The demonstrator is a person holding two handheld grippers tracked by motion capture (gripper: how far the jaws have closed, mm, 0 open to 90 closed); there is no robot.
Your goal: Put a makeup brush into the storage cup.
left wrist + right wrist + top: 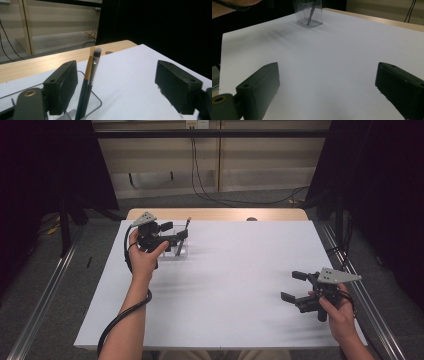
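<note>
Makeup brush (90, 72) stands near-upright in the clear holder (181, 251) at the tabletop's (235, 270) ten o'clock, between the left gripper's (181, 234) parted jaws; right gripper (295, 286), jaws apart, idles well away.

The person's left forearm (131, 312) reaches up from the bottom edge toward the far left of the table, its bare hand (142, 257) wrapped around the black two-jaw left gripper (175, 236) with the grey three-cornered plate on top. Its jaws point to the right and stand wide apart. The right hand (340, 315) sits low at the right edge, holding the matching black right gripper (294, 286), which points left with its jaws spread wide, nothing between them.
</note>
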